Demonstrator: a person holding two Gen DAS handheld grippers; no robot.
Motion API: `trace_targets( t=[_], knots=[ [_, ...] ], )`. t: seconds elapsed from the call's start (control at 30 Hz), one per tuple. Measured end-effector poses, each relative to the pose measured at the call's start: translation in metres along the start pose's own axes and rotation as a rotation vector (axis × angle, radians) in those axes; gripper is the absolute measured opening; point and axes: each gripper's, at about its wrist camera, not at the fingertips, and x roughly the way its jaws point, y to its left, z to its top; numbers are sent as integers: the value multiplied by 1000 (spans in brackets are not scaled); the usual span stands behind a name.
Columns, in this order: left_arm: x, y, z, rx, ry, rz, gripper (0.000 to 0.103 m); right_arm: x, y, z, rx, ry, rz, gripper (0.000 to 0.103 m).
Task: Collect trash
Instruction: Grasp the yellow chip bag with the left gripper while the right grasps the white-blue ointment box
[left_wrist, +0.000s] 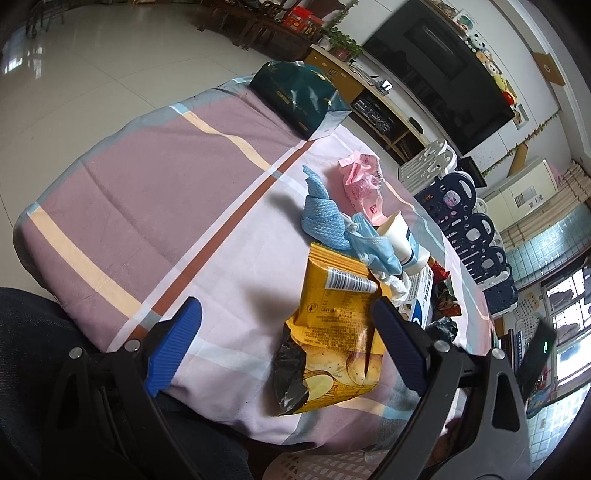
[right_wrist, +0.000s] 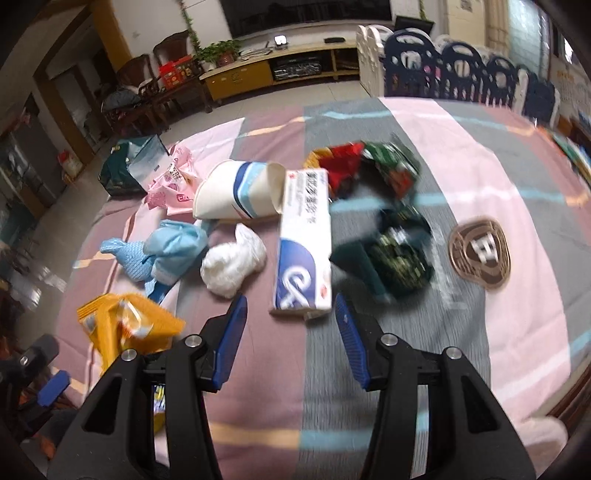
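Glossy tiled floor (left_wrist: 92, 55); wall-mounted TV (left_wrist: 443, 70) above low wooden console (right_wrist: 273, 70); bright window (left_wrist: 569, 317).

Table covered by a striped pink, mauve and grey cloth (right_wrist: 258, 387). Lying on it: yellow snack bag (left_wrist: 332, 332), blue mesh cloth (left_wrist: 321, 218), blue face mask (right_wrist: 177, 247), crumpled white tissue (right_wrist: 232, 262), tipped paper cup (right_wrist: 240, 192), white-and-blue carton (right_wrist: 304, 240), pink wrapper (left_wrist: 362, 181), dark green packets (right_wrist: 400, 254), round bronze coaster (right_wrist: 480, 253), dark green bag (left_wrist: 295, 92).

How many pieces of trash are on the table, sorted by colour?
Blue: 2, mesh cloth, face mask
White: 3, paper cup, tissue wad, carton
Yellow: 1, snack bag
Pink: 1, wrapper
Red or green: 3 wrappers
Total: 10
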Motion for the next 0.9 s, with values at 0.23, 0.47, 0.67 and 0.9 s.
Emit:
trace_targets(
  t=[0.23,0.47,0.67,0.9],
  knots=[
    [11,-18,-4,107,67,-31,94,48,6,24,-51,50,-114,51],
    [26,-47,-20,273,107,44,94,40,-1,7,-73,48,-52,43],
    [37,-74,-39,487,95,200,88,0,-22,-21,-14,33,30,43],
    [39,-83,-49,558,142,133,37,-51,-33,-45,-10,-15,56,32]
  ],
)
